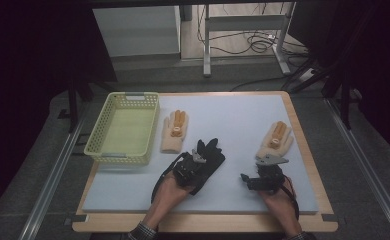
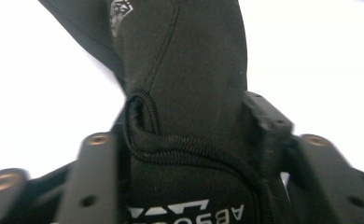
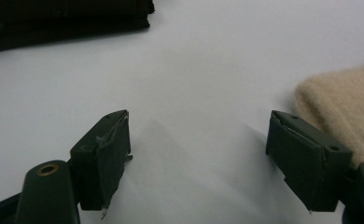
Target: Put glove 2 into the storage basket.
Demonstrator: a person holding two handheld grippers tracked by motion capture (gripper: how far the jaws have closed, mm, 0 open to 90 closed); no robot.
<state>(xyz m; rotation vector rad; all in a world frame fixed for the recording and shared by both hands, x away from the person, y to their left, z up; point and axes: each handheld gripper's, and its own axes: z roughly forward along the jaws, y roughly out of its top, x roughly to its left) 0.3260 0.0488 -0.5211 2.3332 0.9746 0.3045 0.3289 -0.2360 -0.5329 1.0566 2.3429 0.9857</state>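
On the bench [image 1: 243, 107], under its pale blue mat, the work sits near the front edge at about 6 o'clock. Largest nearby is the green basket [image 1: 124, 128] at 10 o'clock, the likely home for the gloves, with open mat between it and the hands. Two cream gloves lie apart: one [image 1: 174, 131] just right of the basket, the other [image 1: 276, 139] at 3 o'clock, just beyond the right tongs [image 1: 247, 179]. Those stand wide open over bare mat, holding nothing. The black glove [image 1: 209, 159] lies at centre front, and the left tongs [image 1: 197, 159] are closed on its cuff end, fabric bunched between the pads. Judged from this, a firm pinch on the cuff hem, then a lift clear of the mat before swinging toward 10 o'clock, should clear the near cream glove and the basket rim.
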